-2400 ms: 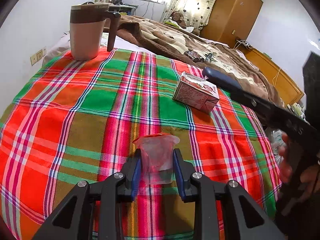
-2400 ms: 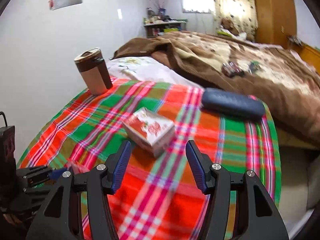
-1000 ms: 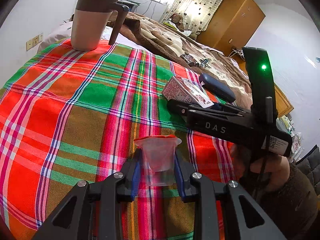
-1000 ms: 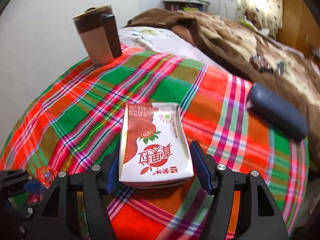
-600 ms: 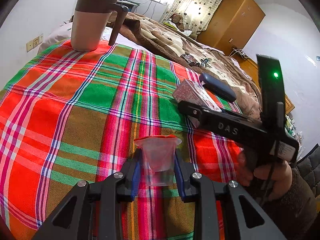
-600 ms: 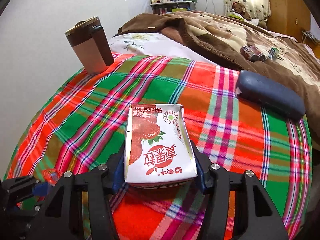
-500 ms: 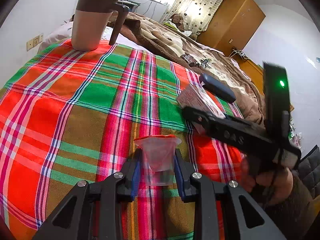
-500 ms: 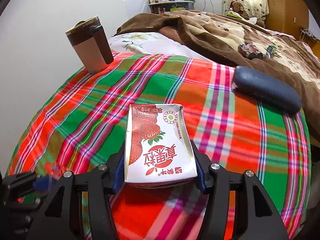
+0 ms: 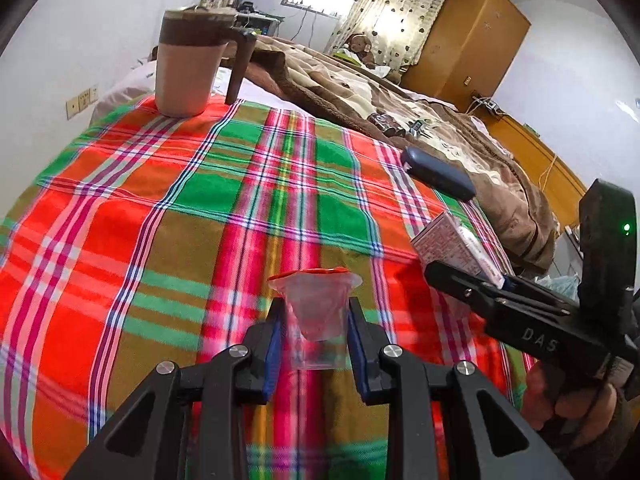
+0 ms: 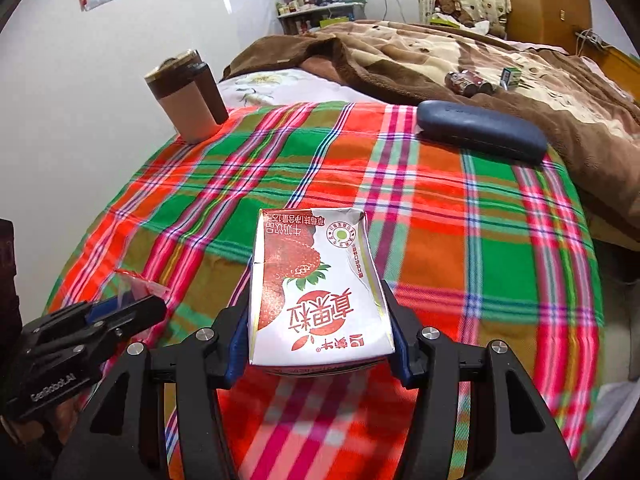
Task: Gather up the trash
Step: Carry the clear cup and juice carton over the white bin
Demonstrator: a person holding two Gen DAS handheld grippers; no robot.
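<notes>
My left gripper (image 9: 316,344) is shut on a small clear plastic jelly cup (image 9: 316,312) with a red peeled lid, held just above the plaid cloth. My right gripper (image 10: 318,332) is shut on a white strawberry milk carton (image 10: 316,292) and holds it lifted off the cloth. In the left wrist view the carton (image 9: 456,248) and the right gripper's black body show at the right. In the right wrist view the left gripper with the cup (image 10: 136,288) shows at the lower left.
A plaid cloth (image 9: 160,208) covers the table. A brown and beige lidded mug (image 9: 192,68) stands at the far left corner. A dark blue glasses case (image 10: 480,128) lies at the far right edge. A bed with a brown blanket (image 10: 440,52) lies beyond.
The right gripper closed on the milk carton and has lifted it off the cloth, pulling back to the right. The left gripper keeps holding the cup in place.
</notes>
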